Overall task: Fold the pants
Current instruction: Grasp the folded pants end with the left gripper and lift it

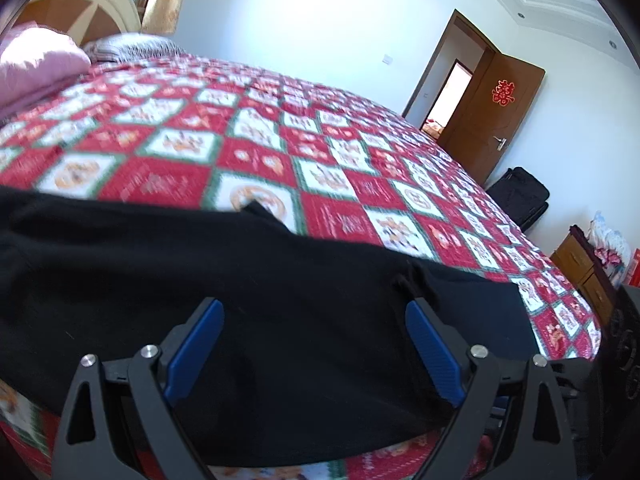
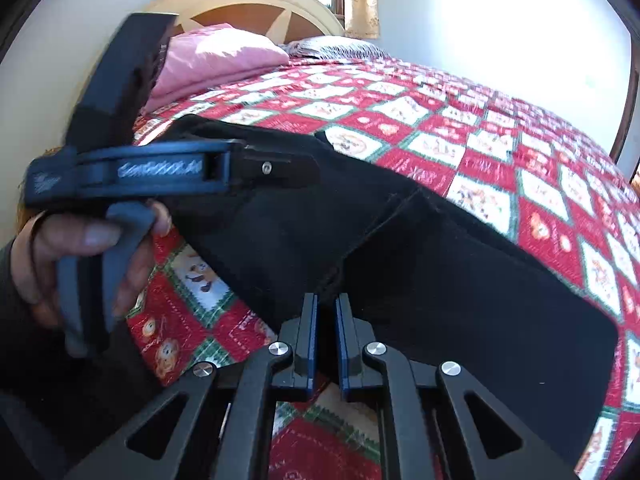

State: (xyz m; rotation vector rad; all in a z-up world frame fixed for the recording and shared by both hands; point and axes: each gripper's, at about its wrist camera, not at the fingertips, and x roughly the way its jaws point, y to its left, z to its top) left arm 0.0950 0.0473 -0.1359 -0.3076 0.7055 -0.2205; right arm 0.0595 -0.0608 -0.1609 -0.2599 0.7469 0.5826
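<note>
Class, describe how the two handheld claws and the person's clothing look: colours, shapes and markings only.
Both claws, left claw and right claw, have black angular linkage arms with triangular cutouts, silver round pivot bolts and blue ribbed pads. The left one's side bears pale, blurred lettering. The sleeve is dark.

Matt black cloth pants lie on a quilted, printed cloth bedspread.

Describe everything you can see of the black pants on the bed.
The black pants are plain, soft, matte fabric with a visible seam, lying flat across the near edge of the red patchwork quilt. The right hand-held gripper is shut on their near edge; the left hand-held gripper stands open over them.
</note>
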